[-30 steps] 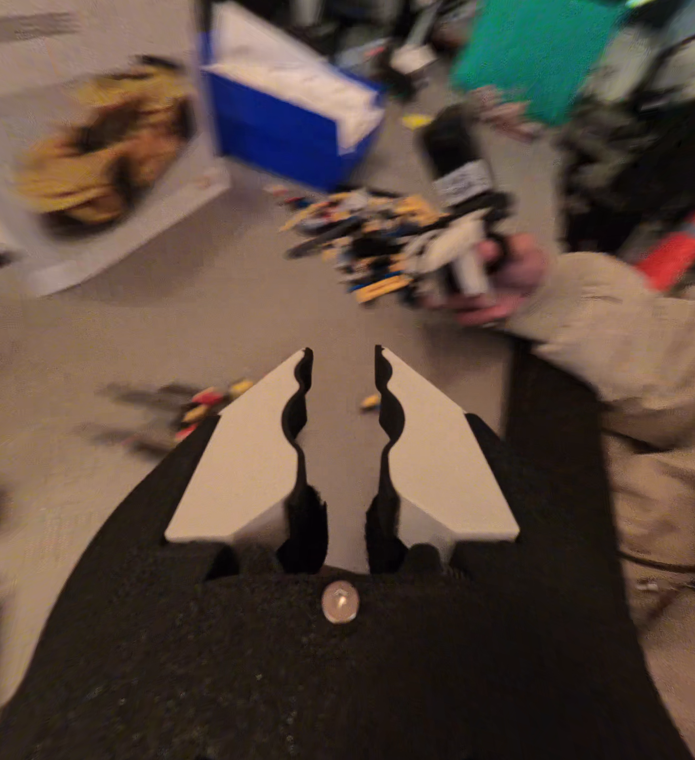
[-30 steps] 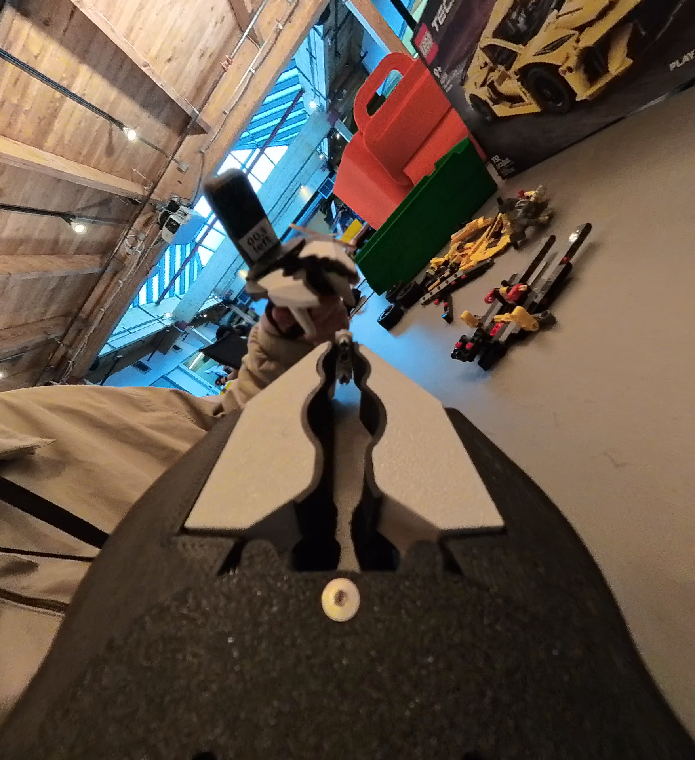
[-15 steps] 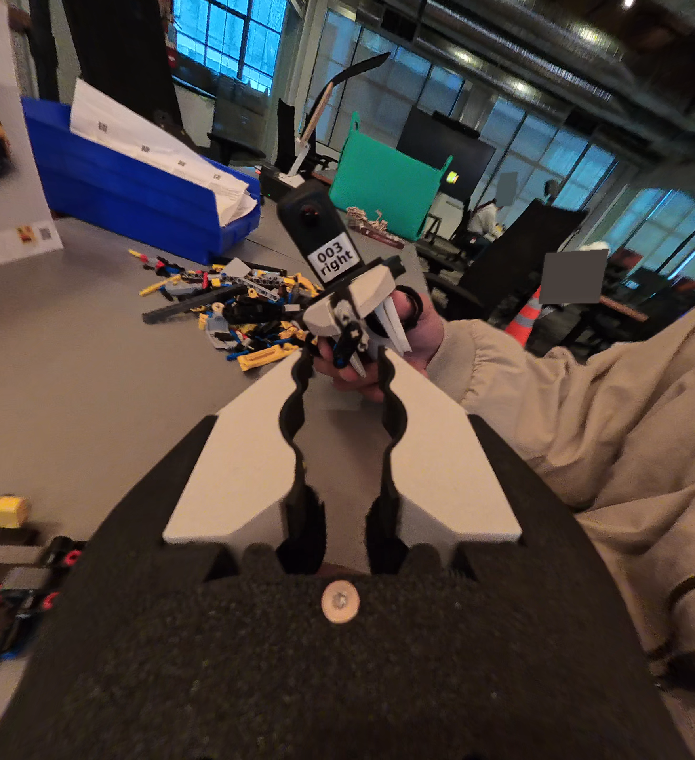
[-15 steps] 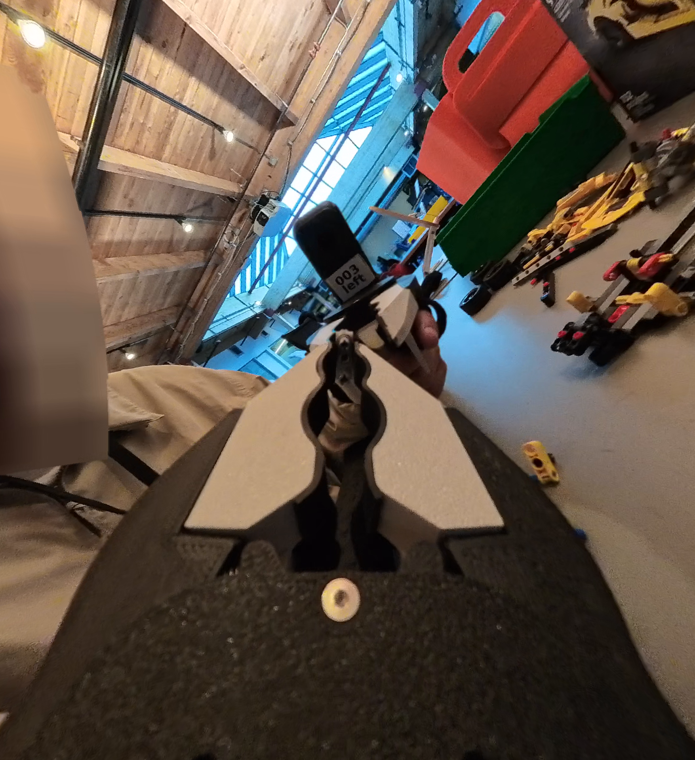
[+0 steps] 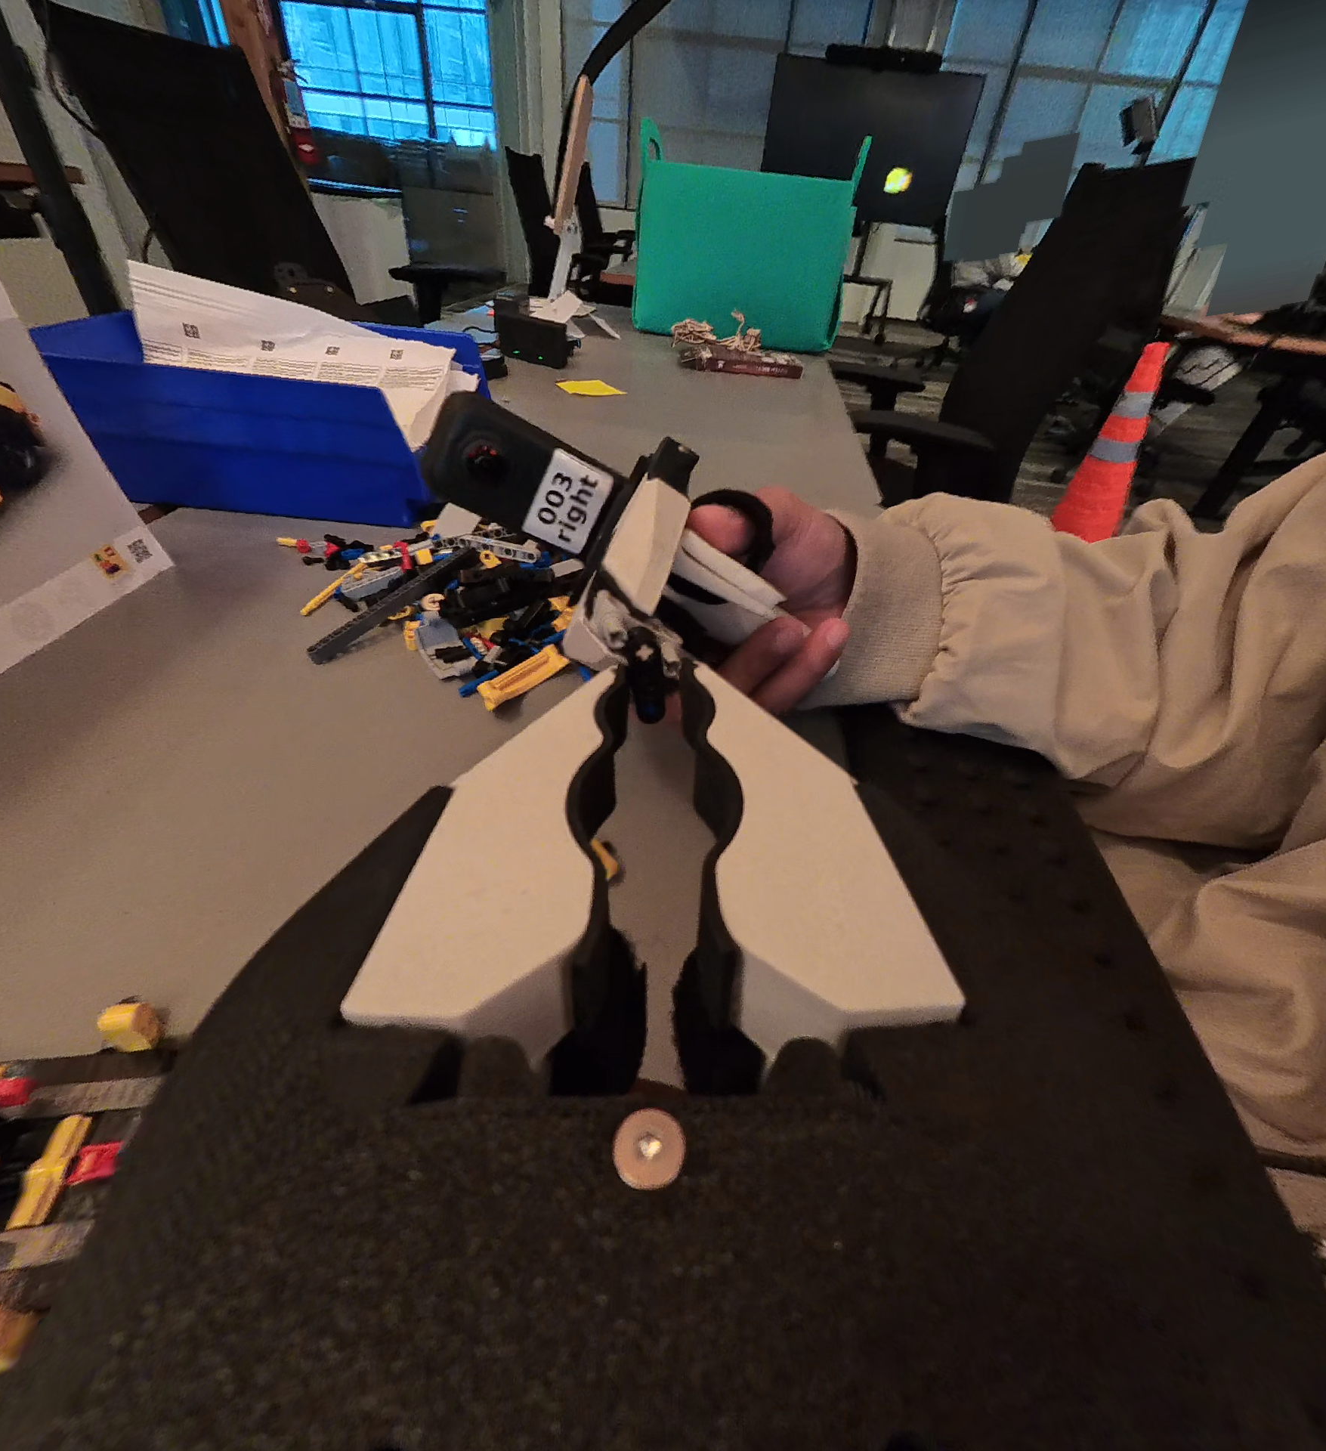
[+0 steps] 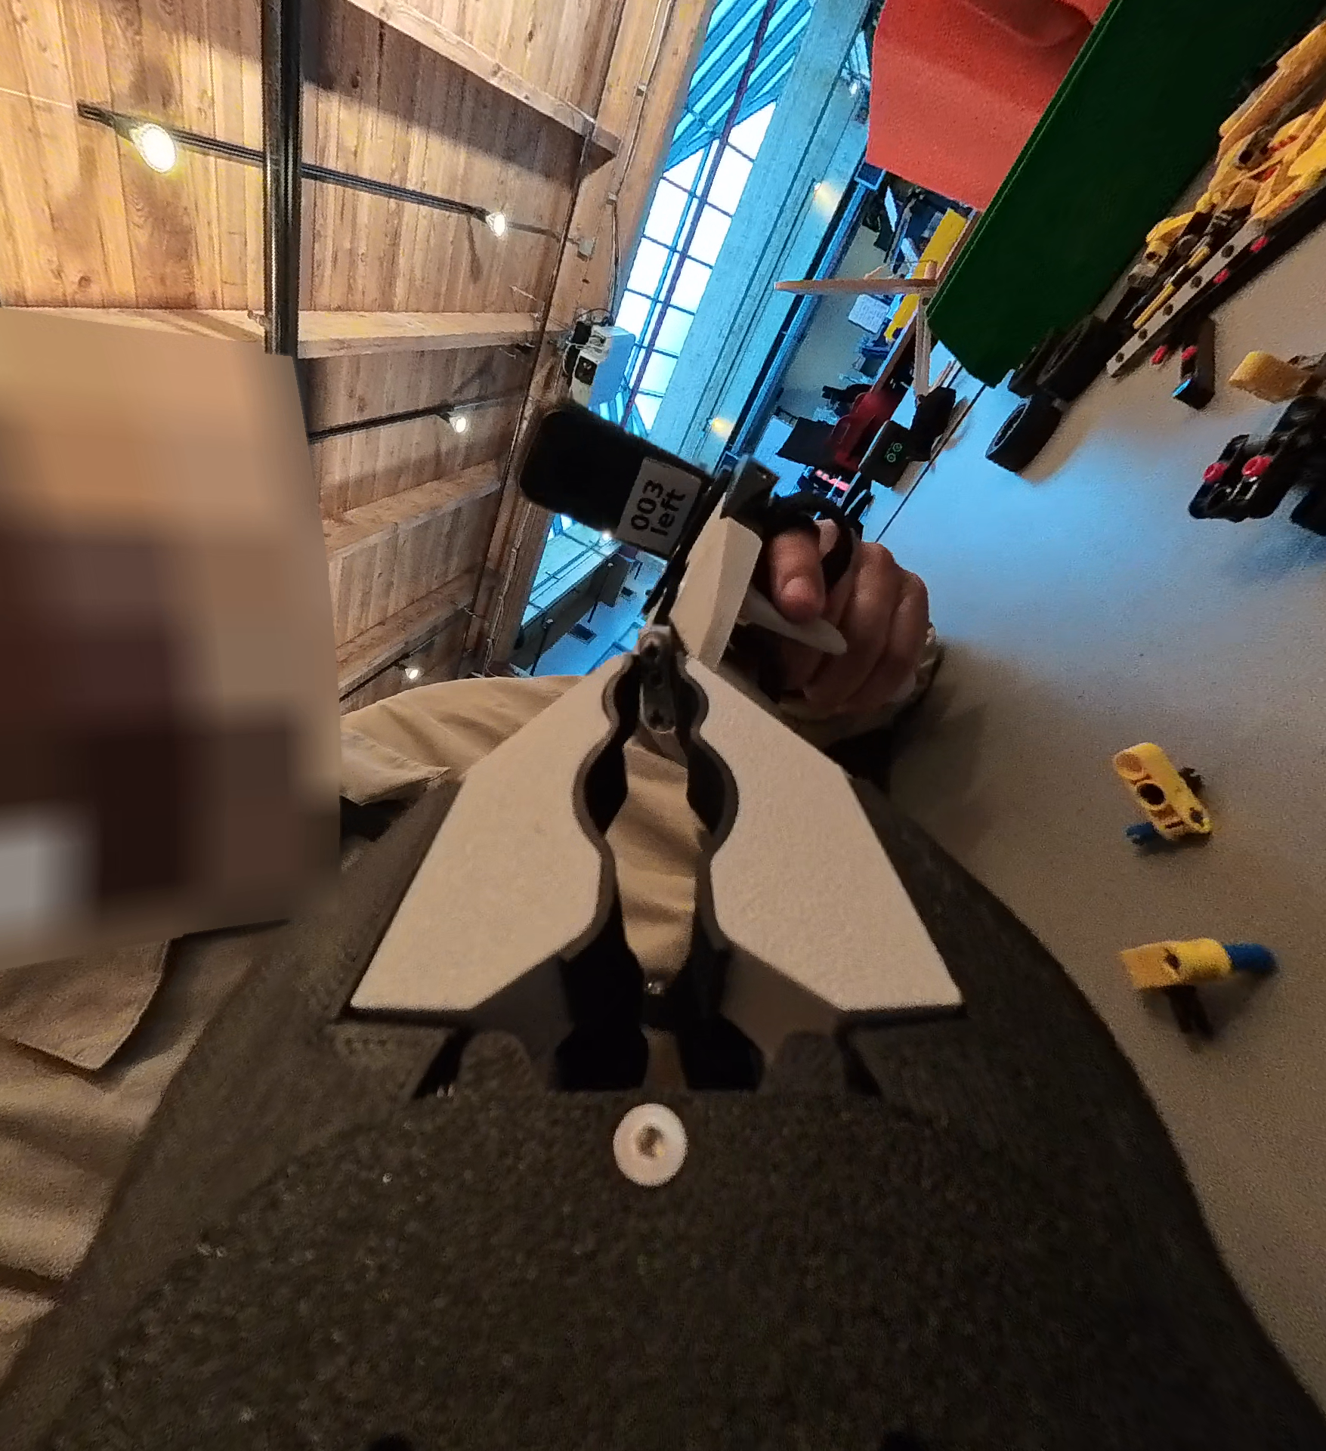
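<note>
Left wrist view shows the left gripper (image 5: 650,699) with its white fingers (image 5: 502,887) set a narrow gap apart, their tips on either side of a small dark pin (image 5: 646,685) with a blue end; whether they press on it I cannot tell. That pin hangs from the tips of the right gripper (image 5: 632,640), which comes in from the upper right of the frame, held by a hand (image 5: 781,581) in a beige sleeve (image 5: 1115,628).

The pin's long axis runs roughly along the left fingers, pointing up and away toward the right gripper, so the two tools meet nearly tip to tip, at an angle. Behind them, at mid-left of the frame, a pile of loose building-toy parts (image 5: 447,597) lies on the grey table (image 5: 173,785), with a blue bin (image 5: 235,440) of papers beyond it.

Right wrist view is rolled sideways. The right gripper (image 6: 655,691) is nearly closed, pinching a slim grey and black piece (image 6: 658,695) at its very tips. The left gripper (image 6: 671,636) reaches in from above centre and meets that piece at its far end. At the right edge of the frame, two small yellow parts (image 6: 1162,797) lie on the table, well apart from both grippers.
</note>
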Tool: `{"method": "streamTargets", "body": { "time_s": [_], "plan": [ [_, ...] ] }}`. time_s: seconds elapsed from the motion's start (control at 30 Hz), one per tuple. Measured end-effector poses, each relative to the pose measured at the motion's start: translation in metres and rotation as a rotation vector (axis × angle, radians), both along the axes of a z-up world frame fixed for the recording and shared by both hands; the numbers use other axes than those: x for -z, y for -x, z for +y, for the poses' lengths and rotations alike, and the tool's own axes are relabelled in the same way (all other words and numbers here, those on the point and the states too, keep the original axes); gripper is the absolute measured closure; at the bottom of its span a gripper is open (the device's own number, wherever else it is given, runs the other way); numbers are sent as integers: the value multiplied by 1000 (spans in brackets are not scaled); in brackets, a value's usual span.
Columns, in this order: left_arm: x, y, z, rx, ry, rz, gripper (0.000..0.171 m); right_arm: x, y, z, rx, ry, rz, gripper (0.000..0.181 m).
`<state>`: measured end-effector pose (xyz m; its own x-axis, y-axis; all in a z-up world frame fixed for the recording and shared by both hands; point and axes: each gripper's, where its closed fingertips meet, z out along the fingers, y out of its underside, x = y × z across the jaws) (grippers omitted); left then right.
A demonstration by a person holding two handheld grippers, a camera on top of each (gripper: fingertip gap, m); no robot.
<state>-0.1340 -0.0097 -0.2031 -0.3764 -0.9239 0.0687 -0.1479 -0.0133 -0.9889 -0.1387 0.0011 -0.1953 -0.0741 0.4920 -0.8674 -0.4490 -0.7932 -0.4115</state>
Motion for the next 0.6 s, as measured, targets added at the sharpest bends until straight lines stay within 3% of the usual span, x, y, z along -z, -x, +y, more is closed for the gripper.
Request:
{"method": "streamTargets", "body": {
  "time_s": [0.17,0.3,0.6],
  "plan": [
    [3,0,-3,-6,-30,12,159,3,1,-2,-19,10,-10,175],
    [4,3,-4,-7,-94,-6,159,-7,-9,-5,-68,60,130,175],
    [10,-4,4,-76,-129,8,160,-1,4,-8,-98,69,71,175]
  ]
}}
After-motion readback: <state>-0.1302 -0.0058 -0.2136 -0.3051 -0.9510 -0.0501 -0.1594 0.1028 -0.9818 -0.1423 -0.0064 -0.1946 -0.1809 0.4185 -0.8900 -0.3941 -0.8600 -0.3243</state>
